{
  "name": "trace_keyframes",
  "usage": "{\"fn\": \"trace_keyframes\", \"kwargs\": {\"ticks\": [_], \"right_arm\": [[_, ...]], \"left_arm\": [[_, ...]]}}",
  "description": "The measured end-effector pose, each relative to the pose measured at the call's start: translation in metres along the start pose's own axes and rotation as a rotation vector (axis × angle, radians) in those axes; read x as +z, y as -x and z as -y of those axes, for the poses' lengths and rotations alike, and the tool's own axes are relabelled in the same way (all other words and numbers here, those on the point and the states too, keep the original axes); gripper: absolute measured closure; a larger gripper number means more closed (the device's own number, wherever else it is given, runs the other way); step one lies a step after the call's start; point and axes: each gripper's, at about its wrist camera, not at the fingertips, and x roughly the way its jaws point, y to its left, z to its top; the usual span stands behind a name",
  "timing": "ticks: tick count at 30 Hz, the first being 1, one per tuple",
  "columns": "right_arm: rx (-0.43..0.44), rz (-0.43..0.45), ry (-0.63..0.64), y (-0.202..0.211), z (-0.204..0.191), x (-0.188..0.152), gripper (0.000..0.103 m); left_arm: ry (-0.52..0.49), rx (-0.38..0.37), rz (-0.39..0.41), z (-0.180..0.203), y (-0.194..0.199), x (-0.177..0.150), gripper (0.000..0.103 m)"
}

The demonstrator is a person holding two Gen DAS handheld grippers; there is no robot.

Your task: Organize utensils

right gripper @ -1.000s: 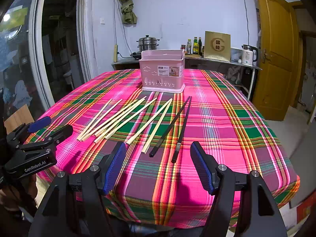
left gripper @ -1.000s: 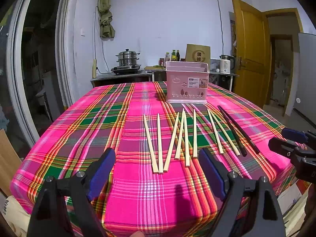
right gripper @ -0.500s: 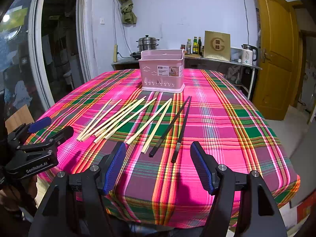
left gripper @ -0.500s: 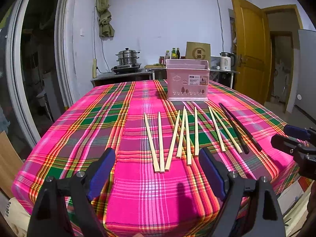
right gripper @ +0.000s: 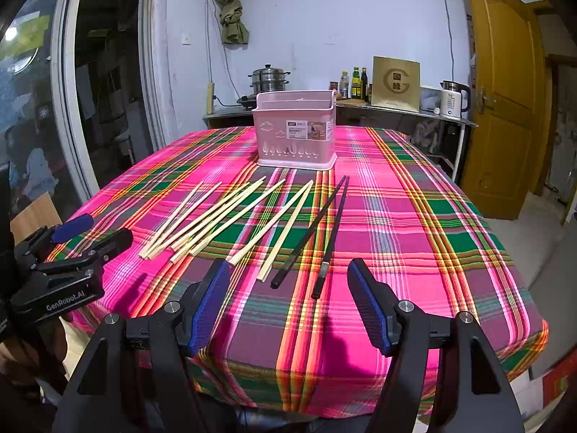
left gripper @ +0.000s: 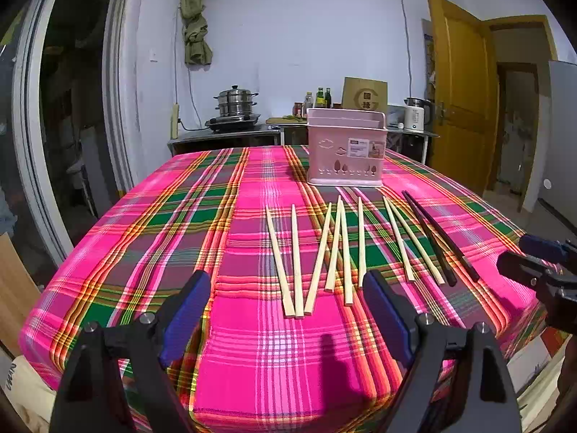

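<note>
Several pale wooden chopsticks [left gripper: 317, 256] [right gripper: 212, 216] lie fanned on a pink plaid tablecloth [left gripper: 187, 223] [right gripper: 414, 223], with two black chopsticks [left gripper: 438, 236] [right gripper: 317, 227] at their right. Behind them stands a pink utensil basket [left gripper: 344, 153] [right gripper: 295, 130]. My left gripper [left gripper: 286, 317] is open at the near table edge, in front of the wooden chopsticks' near ends. My right gripper [right gripper: 288, 299] is open too, just short of the black chopsticks' ends. Neither holds anything. Each gripper shows at the edge of the other's view.
Behind the table runs a counter with a steamer pot [left gripper: 236, 103], bottles [right gripper: 355, 81], a brown box [right gripper: 395, 83] and a kettle [right gripper: 454, 99]. A yellow door [right gripper: 505, 101] stands at the right, a glass door frame [left gripper: 36, 144] at the left.
The left gripper's view has crept slightly toward the chopsticks. The right gripper is almost still. Nothing on the table has moved.
</note>
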Motion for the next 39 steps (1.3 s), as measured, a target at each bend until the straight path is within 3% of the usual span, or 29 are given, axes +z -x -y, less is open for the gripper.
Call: {"fn": "trace_keyframes", "kwargs": {"ticks": [11, 20, 26, 31, 34, 39], "right_arm": [[-0.001, -0.006, -0.002, 0.001, 0.003, 0.002, 0.035], [0.016, -0.051, -0.023, -0.024, 0.009, 0.011, 0.035], [0.031, -0.076, -0.026, -0.05, 0.014, 0.029, 0.035], [0.046, -0.102, -0.032, -0.075, 0.019, 0.049, 0.047], [0.046, -0.131, -0.043, -0.094, 0.022, 0.06, 0.059], [0.039, -0.194, -0.043, -0.129, 0.027, 0.073, 0.073]], "left_arm": [[-0.007, -0.03, -0.025, 0.002, -0.01, 0.002, 0.015], [0.004, -0.068, -0.096, -0.004, -0.038, 0.018, 0.021], [-0.013, -0.068, -0.134, -0.01, -0.068, 0.037, 0.036], [0.015, -0.054, -0.185, -0.025, -0.101, 0.05, 0.047], [0.031, -0.048, -0.223, -0.034, -0.119, 0.056, 0.052], [0.053, -0.078, -0.296, -0.041, -0.144, 0.06, 0.055]]}}
